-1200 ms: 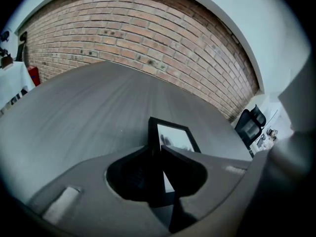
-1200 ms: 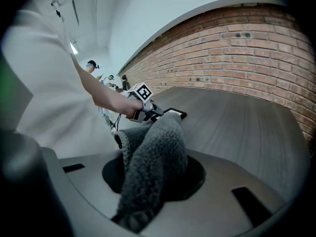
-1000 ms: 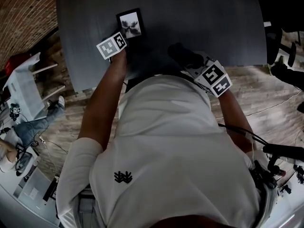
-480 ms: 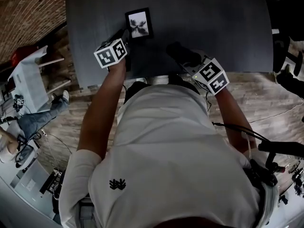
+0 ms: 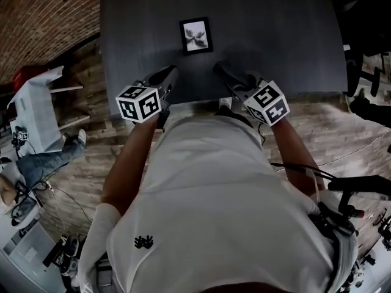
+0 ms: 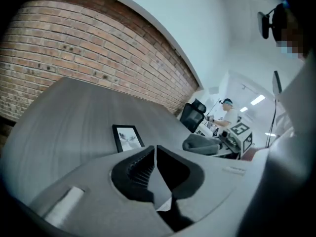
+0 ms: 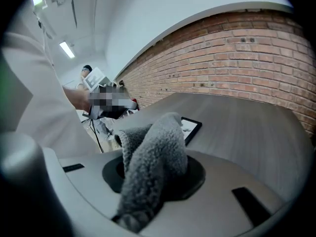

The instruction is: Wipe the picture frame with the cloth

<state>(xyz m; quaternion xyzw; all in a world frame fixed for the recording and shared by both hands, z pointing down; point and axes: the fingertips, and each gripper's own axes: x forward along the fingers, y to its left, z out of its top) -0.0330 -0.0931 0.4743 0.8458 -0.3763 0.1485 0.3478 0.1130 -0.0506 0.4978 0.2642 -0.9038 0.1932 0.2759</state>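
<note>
Since 1 s earlier, the left gripper (image 5: 171, 73) has been drawn back from the near-left corner of the picture frame (image 5: 197, 35) to the near edge of the table (image 5: 275, 29). Its jaws have just been closing. In the left gripper view they are seen pressed together at the tips, with nothing between them. The withdrawal is judged to clear the way for the other hand.

Middle: the frame lies flat and face up on the dark table, ahead of and between the 2 grippers, touched by neither. Laid flat, its glass can be wiped from above without being steadied. The print under the glass is too dim to be identified.

Right: the right gripper (image 5: 227, 75) is clamped on the cloth (image 7: 153, 162), a grey fleecy piece bunched into a fold that stands out past the jaws. The fold is judged to serve as the wiping pad. It is held just short of the frame, so wiping contact is not yet made.

Hidden or unclear:
- The pads of the right gripper are buried under the cloth and their bite is inferred from the gathered fold.
- 1 corner of the frame is covered by the cloth in the right gripper view.
- The near table edge is partly cut off by the person's torso in the head view.
</note>
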